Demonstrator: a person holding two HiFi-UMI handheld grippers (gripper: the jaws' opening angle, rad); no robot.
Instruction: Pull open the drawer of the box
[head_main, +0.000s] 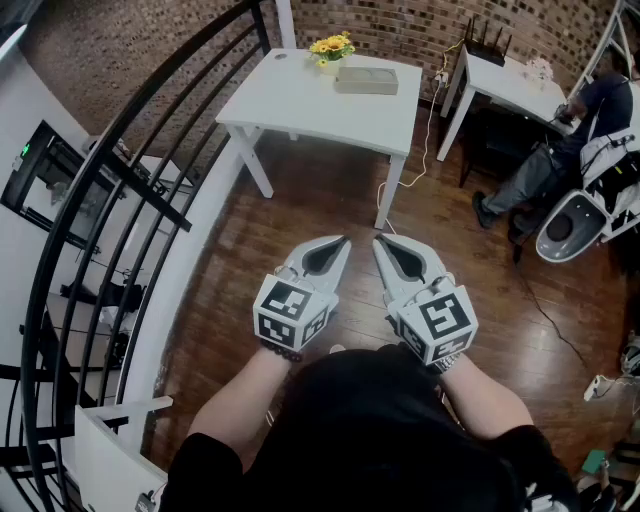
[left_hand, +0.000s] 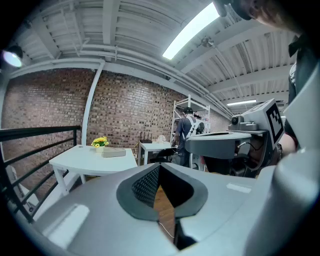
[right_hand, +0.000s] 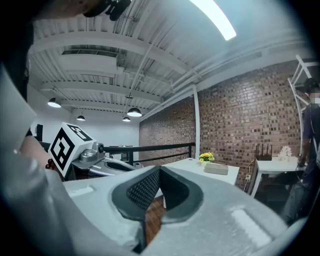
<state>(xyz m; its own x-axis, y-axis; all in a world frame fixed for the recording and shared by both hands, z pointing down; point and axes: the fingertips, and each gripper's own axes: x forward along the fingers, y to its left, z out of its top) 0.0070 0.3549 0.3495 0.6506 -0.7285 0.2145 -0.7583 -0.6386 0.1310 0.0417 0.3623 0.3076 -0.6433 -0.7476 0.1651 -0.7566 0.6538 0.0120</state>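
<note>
Brick-walled room: box (head_main: 366, 79) at white table's (head_main: 300, 110) far edge, drawer seemingly unpulled; left gripper (head_main: 342, 244) and right gripper (head_main: 379, 243) closed, empty, distant.

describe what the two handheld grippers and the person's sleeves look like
Both the left gripper and the right gripper are pale grey, tapering moulded shells with dark textured pads inside the jaws. Each carries a white cube printed with black square markers. The person wears a black short-sleeved top.
</note>
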